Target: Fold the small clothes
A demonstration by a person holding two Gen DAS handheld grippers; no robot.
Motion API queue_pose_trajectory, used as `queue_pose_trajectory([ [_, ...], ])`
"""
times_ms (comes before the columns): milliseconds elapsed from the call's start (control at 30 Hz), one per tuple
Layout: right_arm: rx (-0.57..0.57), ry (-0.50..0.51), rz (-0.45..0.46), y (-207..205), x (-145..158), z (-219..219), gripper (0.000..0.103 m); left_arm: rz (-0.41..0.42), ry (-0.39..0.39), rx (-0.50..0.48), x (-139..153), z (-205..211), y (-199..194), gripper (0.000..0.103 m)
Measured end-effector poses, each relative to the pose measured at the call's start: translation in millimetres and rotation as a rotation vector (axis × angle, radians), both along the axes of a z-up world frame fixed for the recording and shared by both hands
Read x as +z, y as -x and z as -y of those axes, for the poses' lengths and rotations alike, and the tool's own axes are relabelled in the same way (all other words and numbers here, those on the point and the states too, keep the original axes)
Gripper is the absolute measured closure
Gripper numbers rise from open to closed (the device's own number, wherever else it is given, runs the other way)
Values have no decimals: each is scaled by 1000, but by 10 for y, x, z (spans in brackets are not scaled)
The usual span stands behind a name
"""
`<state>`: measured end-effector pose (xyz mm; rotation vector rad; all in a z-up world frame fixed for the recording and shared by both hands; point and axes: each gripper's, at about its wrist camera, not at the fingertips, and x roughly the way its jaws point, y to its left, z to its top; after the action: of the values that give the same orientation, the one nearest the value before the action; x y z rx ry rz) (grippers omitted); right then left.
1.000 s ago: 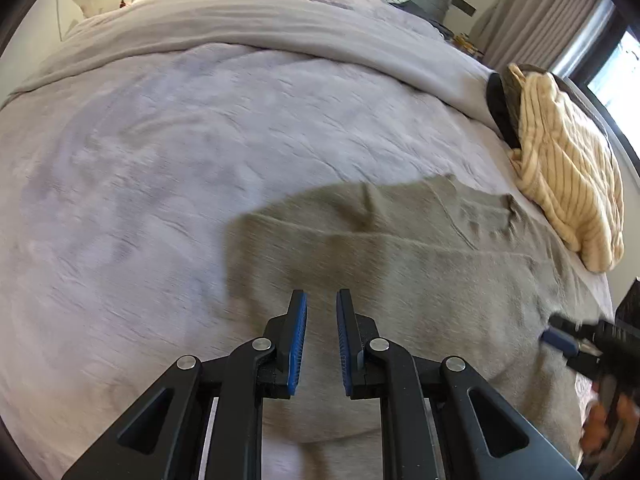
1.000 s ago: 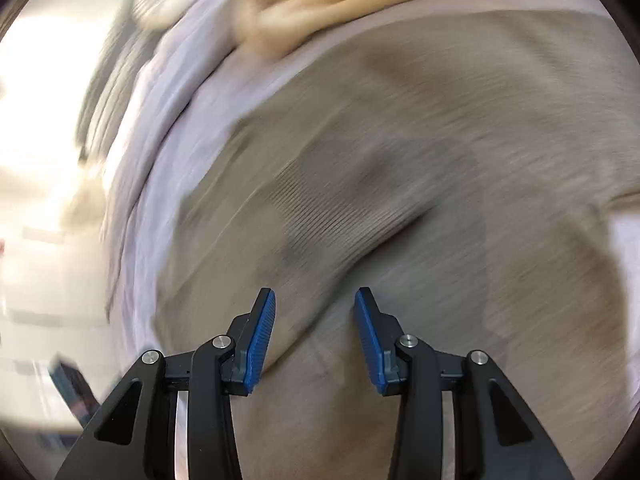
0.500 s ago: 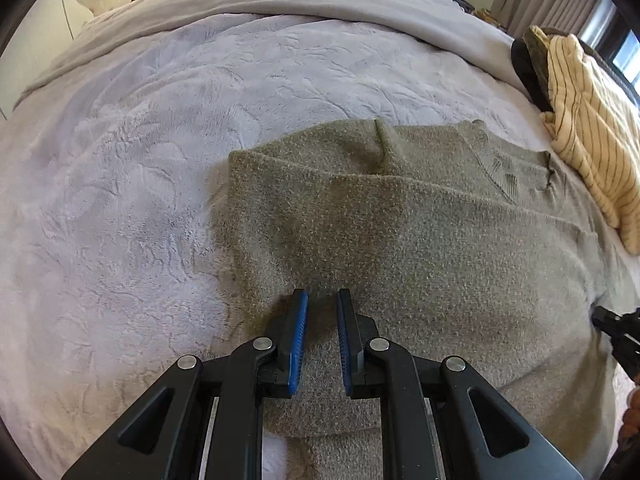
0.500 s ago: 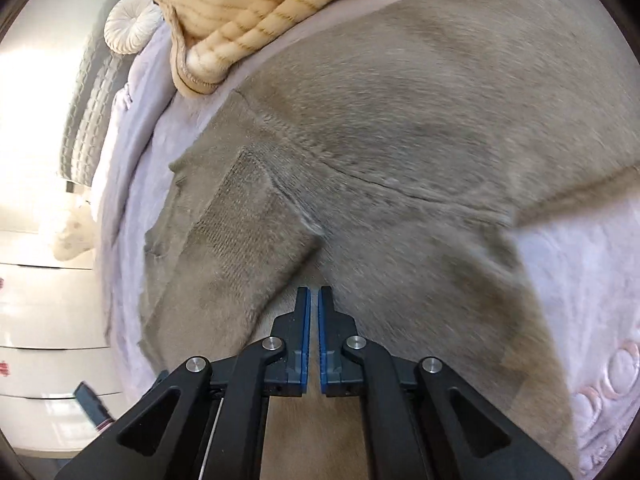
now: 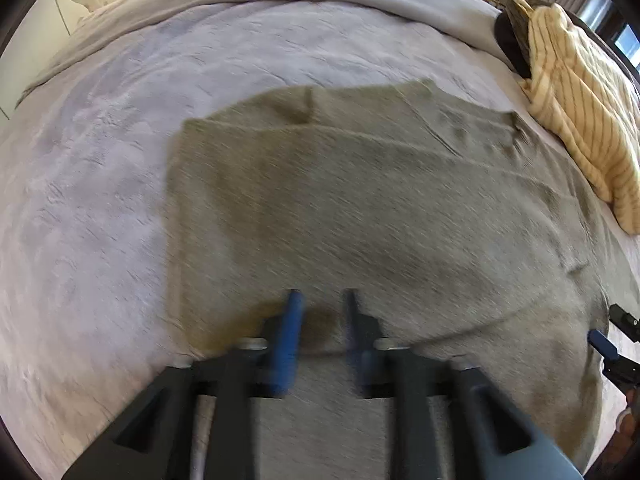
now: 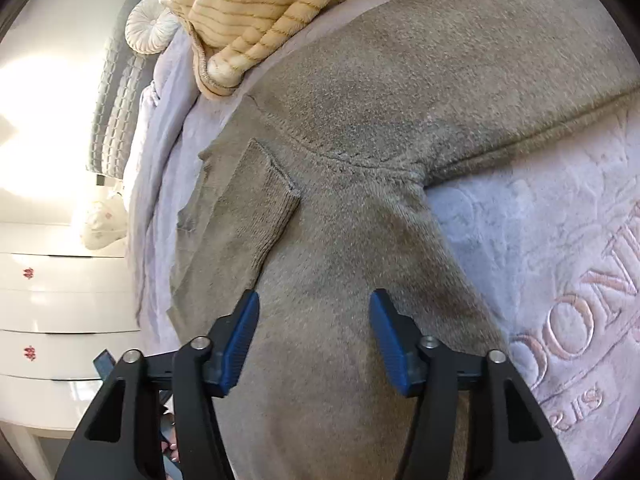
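We list a sweater [image 5: 360,200], olive-grey knit, spread flat on a pale blanket [image 5: 100,200] and filling the centre of the left wrist view; in the right wrist view it runs from bottom centre to upper right, one cuff [image 6: 256,208] folded across its body left of centre. We note a striped cream throw [image 6: 260,4] at top, its edge touching the sweater's upper border. Left gripper [image 5: 320,300]: bottom centre, blurred, jaws parted and just opening, knit below them, nothing pinched. Right gripper [image 6: 314,304]: bottom centre, jaws wide and likewise just opening, hanging over the sweater, nothing grasped. We record pink embroidered lettering [image 6: 580,320] on the blanket at lower right, and white drawers [image 6: 60,300] at left.
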<state>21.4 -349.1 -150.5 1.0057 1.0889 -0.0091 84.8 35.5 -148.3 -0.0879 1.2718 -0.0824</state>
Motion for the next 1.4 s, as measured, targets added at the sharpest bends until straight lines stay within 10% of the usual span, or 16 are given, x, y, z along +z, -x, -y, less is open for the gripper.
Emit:
queue_pose_trajectory([
  [33, -2, -10, 3, 14, 3, 15, 38, 8, -2, 5, 21, 30, 16, 10],
  [67, -8, -18, 6, 41, 10, 53, 37, 32, -10, 11, 63, 72, 44, 4],
  [567, -360, 99, 29, 802, 197, 1370, 34, -89, -28, -50, -20, 738, 28, 4],
  [1233, -715, -153, 165, 983, -54, 2678, 34, -27, 36, -168, 179, 1801, 161, 4],
  [1267, -712, -175, 174, 972, -70, 2682, 38, -20, 35, -165, 188, 1815, 164, 4],
  [1367, -655, -238, 178, 855, -95, 2648, 94, -12, 33, -157, 219, 1803, 90, 4],
  [1400, -639, -246, 186, 824, -82, 2623, 94, -13, 32, -153, 228, 1709, 56, 4],
])
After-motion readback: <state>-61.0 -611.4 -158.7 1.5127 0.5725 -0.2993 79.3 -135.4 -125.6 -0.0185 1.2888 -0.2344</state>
